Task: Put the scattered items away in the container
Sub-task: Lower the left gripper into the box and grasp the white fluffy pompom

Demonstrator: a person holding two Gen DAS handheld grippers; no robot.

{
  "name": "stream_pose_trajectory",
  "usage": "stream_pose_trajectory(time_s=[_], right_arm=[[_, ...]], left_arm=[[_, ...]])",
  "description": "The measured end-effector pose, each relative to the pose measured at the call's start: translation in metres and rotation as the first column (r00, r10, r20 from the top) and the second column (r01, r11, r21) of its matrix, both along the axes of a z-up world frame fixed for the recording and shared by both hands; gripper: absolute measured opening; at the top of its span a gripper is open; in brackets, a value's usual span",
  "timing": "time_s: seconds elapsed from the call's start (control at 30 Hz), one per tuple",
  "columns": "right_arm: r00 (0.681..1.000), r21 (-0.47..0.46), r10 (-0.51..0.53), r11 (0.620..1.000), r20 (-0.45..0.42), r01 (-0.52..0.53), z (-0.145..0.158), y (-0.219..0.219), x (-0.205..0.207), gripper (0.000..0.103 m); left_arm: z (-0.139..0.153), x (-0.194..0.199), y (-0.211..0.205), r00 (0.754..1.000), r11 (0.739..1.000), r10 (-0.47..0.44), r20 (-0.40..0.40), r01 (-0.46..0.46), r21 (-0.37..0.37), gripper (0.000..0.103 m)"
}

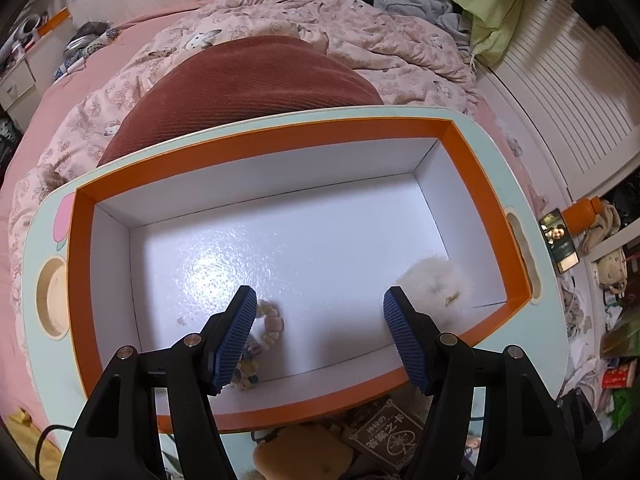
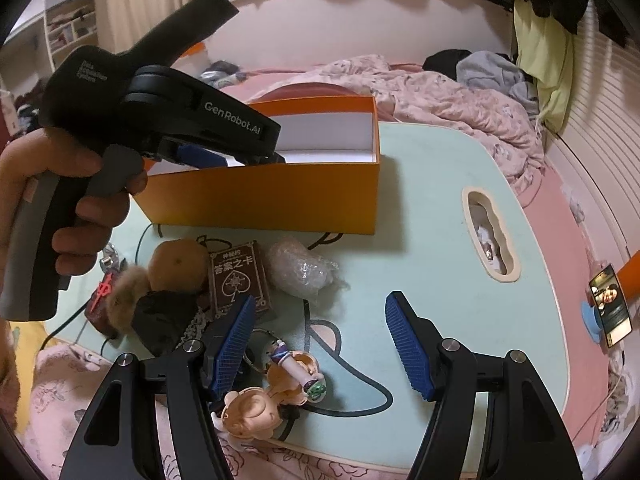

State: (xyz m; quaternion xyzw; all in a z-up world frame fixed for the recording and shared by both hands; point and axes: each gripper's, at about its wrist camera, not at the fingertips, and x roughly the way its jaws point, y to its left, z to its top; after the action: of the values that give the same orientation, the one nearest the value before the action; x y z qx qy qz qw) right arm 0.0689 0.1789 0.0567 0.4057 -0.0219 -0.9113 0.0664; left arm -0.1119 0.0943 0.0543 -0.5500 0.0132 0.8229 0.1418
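My left claw [image 1: 320, 336] hangs over the orange box [image 1: 476, 184], fingers spread wide with nothing between them. Below it the box's glossy white floor holds two things: a bead bracelet [image 1: 269, 326] of pastel chunks, lying just past and partly under my left-hand finger, and a fluffy white ball [image 1: 436, 284] ahead of my right-hand finger, in the box's near right corner. The rest of the floor shows only glare.

My right claw [image 2: 320, 340] is also wide open and holds nothing. It hovers above the pale green lap table [image 2: 432, 200], with the box well ahead and to its left. Between box and claw lie the loose things: a dark card deck [image 2: 238, 276] just ahead of my left-hand finger, a crumpled clear plastic wad [image 2: 300, 268] beside it, a tan round plush [image 2: 176, 266] and a brown furry piece [image 2: 126, 296] further left, and black fabric [image 2: 168, 320] near the finger. Directly under the claw rest small peach-coloured figurines [image 2: 276, 384].
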Motion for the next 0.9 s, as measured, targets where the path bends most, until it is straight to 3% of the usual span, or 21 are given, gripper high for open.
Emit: stream_pose_trajectory(time_s=[0.33,0.53,0.7,0.9], right_arm=[[1.000,-0.007,-0.005,1.000,0.005,0.005,-0.002,0.000,0.000,0.068],[1.000,-0.009,-0.006,1.000,0.020,0.006,-0.006,-0.002,-0.001,0.068],[1.000,-0.008,-0.001,1.000,0.013,0.001,-0.005,-0.005,0.000,0.067],[1.000,-0.019,-0.017,1.000,0.009,0.017,-0.003,-0.001,0.002,0.068]], left_arm=[[0.003,0.005,0.002,0.998,1.000,0.002,-0.058,-0.003,-0.025,0.067],[0.004,0.003,0.001,0.999,1.000,0.006,-0.034,-0.006,0.002,0.067],[0.010,-0.002,0.010,0.999,0.995,-0.023,0.042,0.019,0.101,0.067],[0.011,-0.009,0.039,0.994,0.993,-0.075,0.083,0.066,0.097,0.067]])
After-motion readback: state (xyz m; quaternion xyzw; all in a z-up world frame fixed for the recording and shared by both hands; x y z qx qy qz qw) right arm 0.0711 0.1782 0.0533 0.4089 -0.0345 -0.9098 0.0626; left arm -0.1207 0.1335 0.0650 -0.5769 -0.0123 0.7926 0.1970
